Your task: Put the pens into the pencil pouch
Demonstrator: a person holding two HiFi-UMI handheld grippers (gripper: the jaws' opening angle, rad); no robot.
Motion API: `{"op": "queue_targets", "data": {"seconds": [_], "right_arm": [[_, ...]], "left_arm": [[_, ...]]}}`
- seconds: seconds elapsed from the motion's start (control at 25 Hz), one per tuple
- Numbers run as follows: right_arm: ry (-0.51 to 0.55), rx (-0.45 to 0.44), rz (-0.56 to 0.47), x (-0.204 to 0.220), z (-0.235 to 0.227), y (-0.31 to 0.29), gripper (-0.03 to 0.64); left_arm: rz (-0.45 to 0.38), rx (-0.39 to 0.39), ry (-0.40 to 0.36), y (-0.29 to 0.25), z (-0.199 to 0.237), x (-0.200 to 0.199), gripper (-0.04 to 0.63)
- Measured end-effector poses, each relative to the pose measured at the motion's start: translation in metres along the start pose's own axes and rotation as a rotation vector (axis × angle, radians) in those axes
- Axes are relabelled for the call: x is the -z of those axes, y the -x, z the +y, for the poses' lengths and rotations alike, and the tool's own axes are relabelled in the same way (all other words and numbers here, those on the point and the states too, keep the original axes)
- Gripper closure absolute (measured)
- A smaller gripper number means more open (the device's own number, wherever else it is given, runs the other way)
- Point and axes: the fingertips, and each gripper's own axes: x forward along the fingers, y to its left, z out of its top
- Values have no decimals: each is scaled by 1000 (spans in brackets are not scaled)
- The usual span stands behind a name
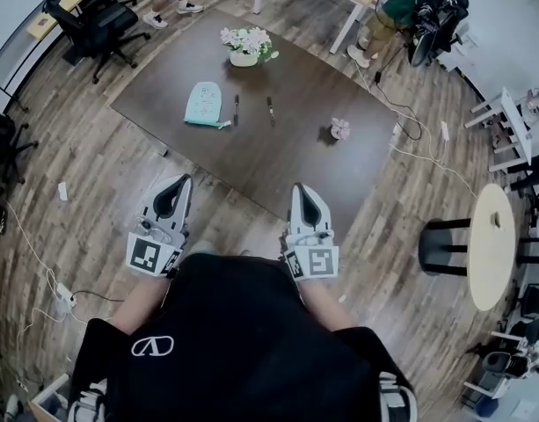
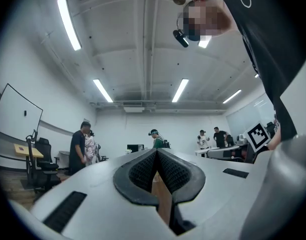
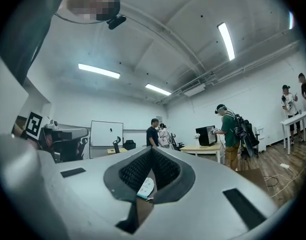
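Two pens (image 1: 236,109) and the pencil pouch (image 1: 204,104) lie well beyond the left claw (image 1: 175,190) and right claw (image 1: 302,199), both closed, empty.

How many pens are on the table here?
2. One pen lies just right of the pencil pouch; the second pen lies further right. Any inside the pouch wouldn't show.

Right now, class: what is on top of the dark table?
The table holds a teal pencil pouch, a pen beside it, a second pen further over, a potted flower bunch and a small pink ornament. The pouch's inside is hidden.
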Motion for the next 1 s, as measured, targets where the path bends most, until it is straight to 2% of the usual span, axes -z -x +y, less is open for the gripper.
{"op": "queue_targets", "data": {"seconds": [0.2, 0.36, 0.48, 0.72, 1.0], "right_arm": [[-28, -35, 17, 10, -10, -20, 617], [-17, -43, 11, 12, -12, -55, 617], [7, -29, 4, 13, -11, -92, 617], [52, 33, -8, 5, -5, -174, 617], [85, 105, 28, 8, 2, -252, 617]], "left_arm": [[13, -27, 2, -18, 5, 5, 592], [7, -21, -4, -39, 32, 15, 592], [-14, 9, -8, -63, 61, 25, 592], [-30, 76, 41, -116, 129, 34, 592], [-38, 157, 28, -172, 209, 44, 592]]}}
